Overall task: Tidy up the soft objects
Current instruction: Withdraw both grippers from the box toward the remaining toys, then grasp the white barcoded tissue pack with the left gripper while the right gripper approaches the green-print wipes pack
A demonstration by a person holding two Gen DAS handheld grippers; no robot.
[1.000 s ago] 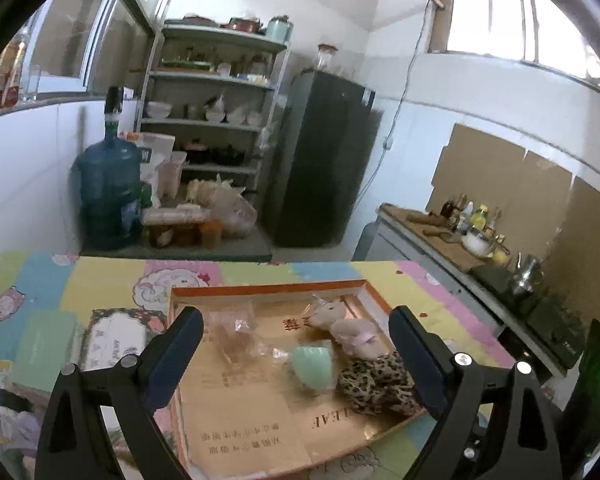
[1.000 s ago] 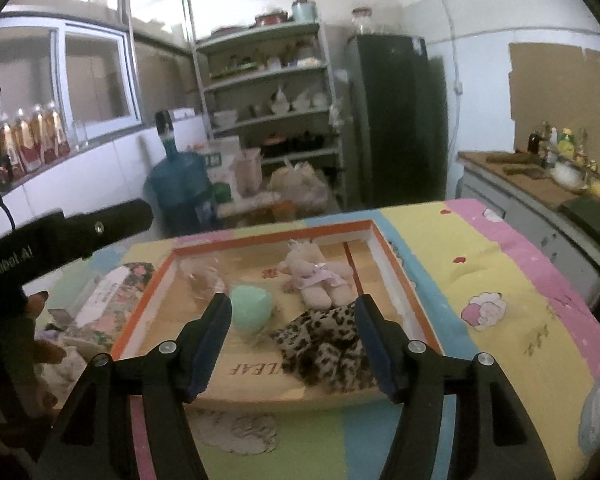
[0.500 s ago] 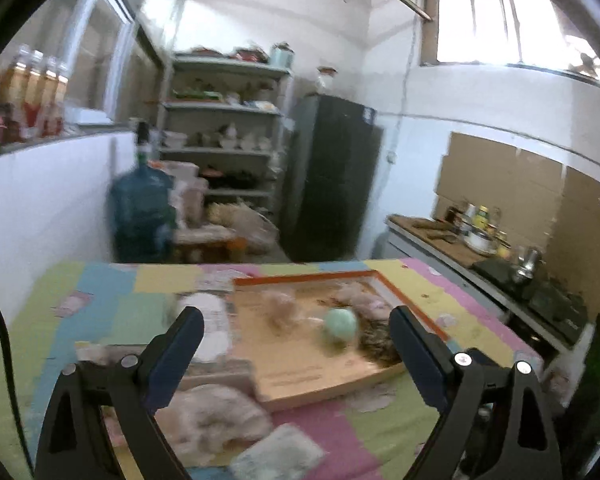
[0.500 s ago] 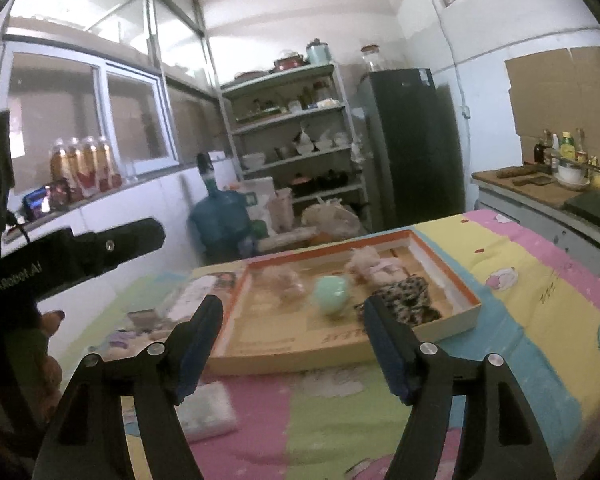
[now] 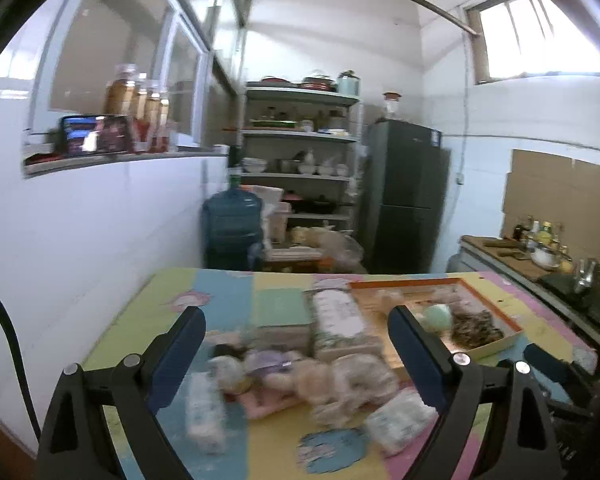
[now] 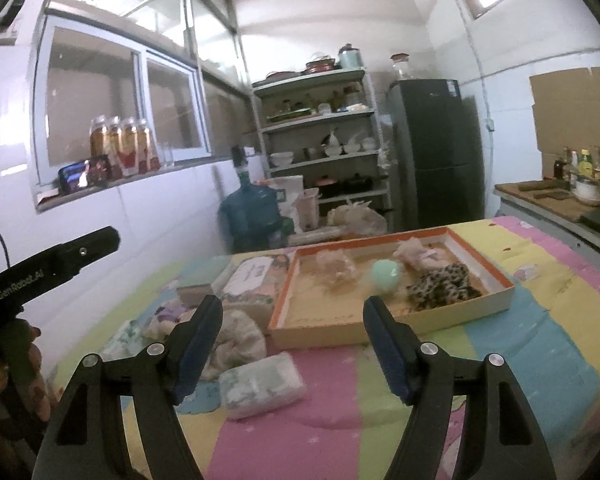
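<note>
A: Two grippers, left gripper [image 5: 296, 354] and right gripper [image 6: 294, 334], spread wide, holding nothing, above the patchwork table [image 6: 540, 332].

B: Soft toys [image 5: 300, 376] lie heaped beside the orange-rimmed tray [image 6: 504, 282]; a leopard-print piece [image 6: 444, 286] sits inside.

- Bare patchwork cloth [image 6: 380, 420] lies open ahead of the right gripper [image 6: 292, 344].
- Piled soft toys [image 5: 300, 376] and the box [image 6: 380, 328] crowd the far-left side.

Orange-rimmed tray [image 6: 496, 276] holds leopard-print cloth [image 6: 444, 286], mint-green ball [image 6: 386, 274].
</note>
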